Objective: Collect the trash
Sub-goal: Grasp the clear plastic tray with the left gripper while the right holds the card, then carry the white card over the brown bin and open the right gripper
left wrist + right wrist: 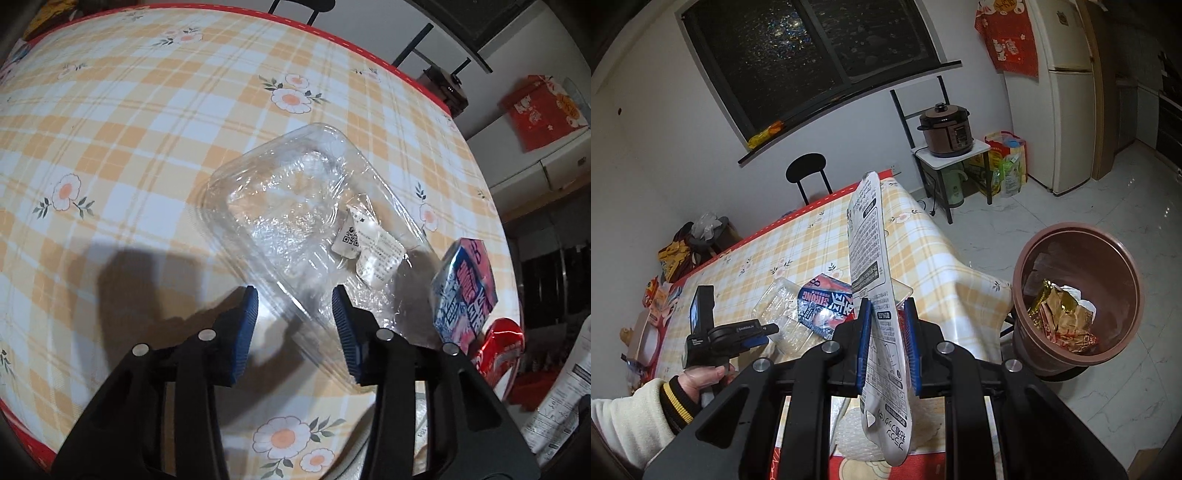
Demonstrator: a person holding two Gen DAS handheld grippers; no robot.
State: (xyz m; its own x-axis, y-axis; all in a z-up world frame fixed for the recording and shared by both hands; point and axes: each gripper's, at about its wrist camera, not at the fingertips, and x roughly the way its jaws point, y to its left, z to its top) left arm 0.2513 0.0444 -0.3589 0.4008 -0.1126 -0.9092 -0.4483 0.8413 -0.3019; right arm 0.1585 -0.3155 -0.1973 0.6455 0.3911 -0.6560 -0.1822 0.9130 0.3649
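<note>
Right tongs [886, 343] clamped on white pouch [871, 254]: light, limp, slippery. Left tongs [295, 325] open astride clear tray [291, 206] on worktop [129, 147]; thin, crushable, best pinched at rim.

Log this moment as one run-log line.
left hand-held gripper: open, straddling clear tray | right hand-held gripper: shut on white wrapper | bin: holds trash

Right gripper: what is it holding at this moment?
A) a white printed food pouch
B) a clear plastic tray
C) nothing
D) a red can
A: in the right wrist view the right gripper has its jaws shut on the white printed food pouch, held on edge above the table beside the brown trash bin.
</note>
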